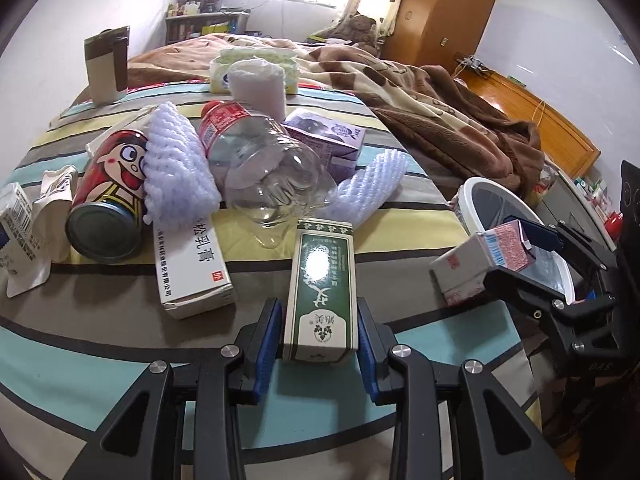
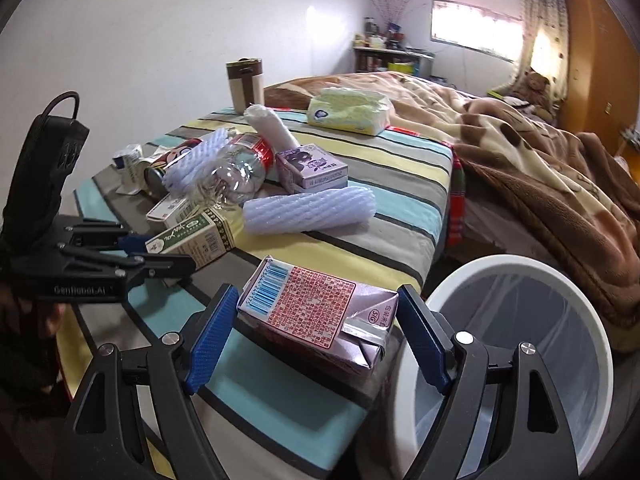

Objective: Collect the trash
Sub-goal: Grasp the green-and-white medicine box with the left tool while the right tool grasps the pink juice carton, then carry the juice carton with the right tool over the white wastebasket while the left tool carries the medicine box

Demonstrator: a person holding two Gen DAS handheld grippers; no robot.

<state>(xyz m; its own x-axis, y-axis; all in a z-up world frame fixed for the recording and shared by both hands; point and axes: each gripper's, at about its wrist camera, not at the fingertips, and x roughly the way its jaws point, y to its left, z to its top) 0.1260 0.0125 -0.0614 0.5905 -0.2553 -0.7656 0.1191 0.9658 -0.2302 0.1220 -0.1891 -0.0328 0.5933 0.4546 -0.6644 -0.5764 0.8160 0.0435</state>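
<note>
Green box (image 1: 320,292): card carton pinched between the left gripper (image 1: 318,336) pads at its near end, lying on the bed (image 1: 280,432) just in front of the bottle.
Left grip risk: the hold sits at the very end of the box, so it may pivot or slip out when lifted; squeezing thin card could also crush it.
Pink carton (image 2: 316,316): lies between the spread pads of the right gripper (image 2: 316,336), right at the bed edge beside the bin.
Right gripper state: wide; whether the pads actually press on the carton I cannot tell, and a gap shows on the left side.
Right grip risk: if it is not truly clamped, the carton could drop off the bed edge and miss the bin.
Bin (image 2: 600,340): white, lined, open-topped, on the floor to the right of the bed corner.
Bin risk: a release short of the rim lands trash on the floor; the carton's folded flap might catch the liner.
Bottle (image 1: 264,168): clear, crumpled, leaning in the pile behind the green box; raising the box carelessly could nudge it and roll the red can (image 1: 108,196) beside it.
Crowding: both grippers work close together near the bin side, so they may bump.
</note>
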